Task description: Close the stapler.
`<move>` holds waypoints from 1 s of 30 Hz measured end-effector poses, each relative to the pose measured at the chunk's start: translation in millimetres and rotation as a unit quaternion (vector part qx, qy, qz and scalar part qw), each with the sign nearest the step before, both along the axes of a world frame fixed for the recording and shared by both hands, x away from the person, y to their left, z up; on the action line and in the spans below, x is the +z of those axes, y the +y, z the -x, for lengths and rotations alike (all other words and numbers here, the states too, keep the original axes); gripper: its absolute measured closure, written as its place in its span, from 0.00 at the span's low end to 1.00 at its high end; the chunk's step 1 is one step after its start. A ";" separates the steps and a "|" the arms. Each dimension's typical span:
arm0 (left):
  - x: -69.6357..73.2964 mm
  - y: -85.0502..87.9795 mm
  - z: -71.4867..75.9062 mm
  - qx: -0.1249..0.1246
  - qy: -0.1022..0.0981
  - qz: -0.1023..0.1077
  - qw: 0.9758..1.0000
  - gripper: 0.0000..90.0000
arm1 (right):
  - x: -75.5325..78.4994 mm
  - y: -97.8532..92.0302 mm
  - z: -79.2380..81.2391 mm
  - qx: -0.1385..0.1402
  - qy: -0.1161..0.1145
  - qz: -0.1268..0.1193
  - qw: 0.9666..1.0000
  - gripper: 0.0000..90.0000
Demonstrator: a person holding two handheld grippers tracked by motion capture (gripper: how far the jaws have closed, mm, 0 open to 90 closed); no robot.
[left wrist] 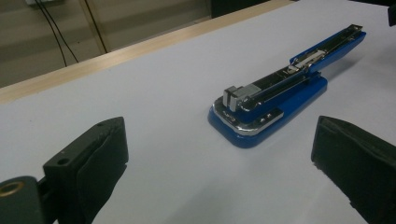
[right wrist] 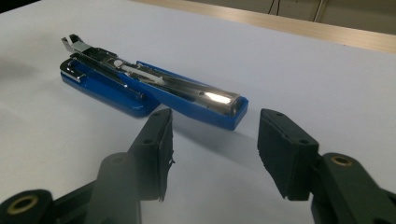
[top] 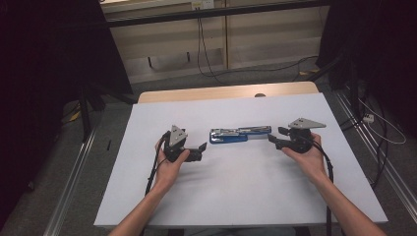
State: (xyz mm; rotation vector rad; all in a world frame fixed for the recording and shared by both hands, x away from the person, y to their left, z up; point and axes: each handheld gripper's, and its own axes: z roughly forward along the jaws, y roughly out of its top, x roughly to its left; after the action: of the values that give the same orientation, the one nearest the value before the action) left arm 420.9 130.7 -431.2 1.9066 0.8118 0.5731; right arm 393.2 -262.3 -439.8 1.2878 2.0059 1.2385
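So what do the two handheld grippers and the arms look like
Both the left gripper and the right gripper are black, each topped by a grey three-cornered plate and trailing a black cable. Their jaws carry thick black pads with small holes. The forearms are bare, no sleeves.

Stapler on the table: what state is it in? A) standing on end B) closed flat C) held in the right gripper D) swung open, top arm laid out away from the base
D: the blue stapler lies on the white table with its top arm folded out past the base, its metal staple channel exposed, and neither gripper touches it.
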 end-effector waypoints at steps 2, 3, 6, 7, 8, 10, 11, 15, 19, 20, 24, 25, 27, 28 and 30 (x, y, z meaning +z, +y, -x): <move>1.0 -2.9 -2.0 -0.002 -0.001 -0.001 1.000 0.04 | -0.8 0.1 -0.3 0.003 0.003 0.001 1.000 0.53; 1.2 -4.7 -3.0 -0.003 0.001 -0.002 1.000 0.04 | -1.0 0.1 -0.6 0.002 0.003 0.001 1.000 0.54; -0.7 -9.9 -5.6 -0.002 -0.002 0.002 1.000 0.05 | -1.2 -0.5 -1.3 0.006 0.004 0.002 1.000 0.60; -1.8 -11.3 -6.3 -0.003 -0.001 0.000 1.000 0.05 | -1.5 -0.4 -1.4 0.006 0.006 0.003 1.000 0.62; -3.1 -12.5 -6.9 -0.005 -0.001 -0.002 1.000 0.05 | -1.7 0.0 -1.4 0.007 0.007 0.004 1.000 0.65; -5.3 -15.0 -8.9 -0.005 0.008 -0.016 1.000 0.05 | -2.2 0.8 -1.3 0.010 0.012 -0.004 1.000 0.75; -6.0 -15.8 -10.6 -0.009 0.017 -0.019 1.000 0.05 | -2.2 1.5 -1.3 0.010 0.013 -0.005 1.000 0.76; -6.6 -19.3 -15.2 -0.002 0.016 -0.011 1.000 0.05 | -4.7 1.5 -2.4 0.011 0.020 -0.004 1.000 0.92; -5.2 -23.0 -18.5 -0.001 0.016 0.001 1.000 0.06 | -6.5 0.3 -3.9 0.014 0.024 0.000 1.000 1.00; -4.7 -24.1 -18.6 0.001 0.013 0.000 1.000 0.07 | -6.6 0.4 -4.0 0.015 0.026 0.002 1.000 1.00; -2.9 -28.1 -19.3 -0.014 0.023 -0.012 1.000 0.07 | -7.7 1.1 -4.7 0.019 0.034 0.014 0.999 1.00; -1.9 -28.9 -19.5 -0.024 0.031 -0.014 0.999 0.08 | -7.9 1.1 -4.9 0.019 0.033 0.014 0.999 1.00; -0.5 -31.5 -18.9 -0.028 0.023 -0.015 0.999 0.07 | -8.3 1.4 -5.3 0.021 0.030 0.019 0.999 1.00; -0.2 -32.7 -18.9 -0.035 0.017 -0.009 0.999 0.07 | -8.6 1.9 -5.4 0.022 0.030 0.020 0.999 1.00; -0.9 -36.6 -19.0 -0.033 0.015 -0.006 0.999 0.07 | -9.6 2.4 -5.6 0.022 0.033 0.021 0.999 1.00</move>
State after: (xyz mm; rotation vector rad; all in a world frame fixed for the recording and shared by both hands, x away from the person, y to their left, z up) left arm 439.8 94.1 -432.2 1.9499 0.7628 0.5108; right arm 398.8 -259.9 -449.4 1.2861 2.1055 1.1806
